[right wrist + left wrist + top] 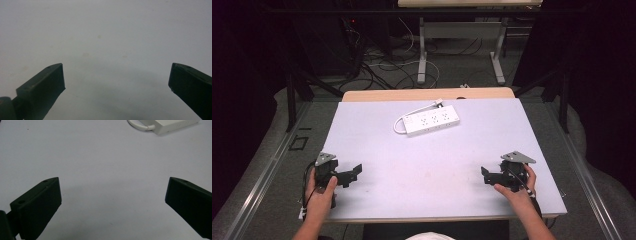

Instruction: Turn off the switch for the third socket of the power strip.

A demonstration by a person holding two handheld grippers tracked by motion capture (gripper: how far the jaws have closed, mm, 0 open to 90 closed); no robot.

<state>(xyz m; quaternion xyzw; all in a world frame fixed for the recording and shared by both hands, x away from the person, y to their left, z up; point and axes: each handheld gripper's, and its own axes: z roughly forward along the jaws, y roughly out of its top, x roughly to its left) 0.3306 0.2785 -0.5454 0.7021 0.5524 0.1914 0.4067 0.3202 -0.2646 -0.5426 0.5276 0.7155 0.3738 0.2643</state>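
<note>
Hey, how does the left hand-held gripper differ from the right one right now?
The left hand-held gripper sits at the table's left near corner, the right hand-held gripper at its right near corner. The left one's view catches the white power strip; the right one's shows bare tabletop. Both are open, empty, and point inward.

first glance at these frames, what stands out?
A white power strip with its coiled cord lies alone toward the far middle of the pale table. Near the front edge, the left gripper and right gripper sit wide apart, fingers spread open and holding nothing.
</note>
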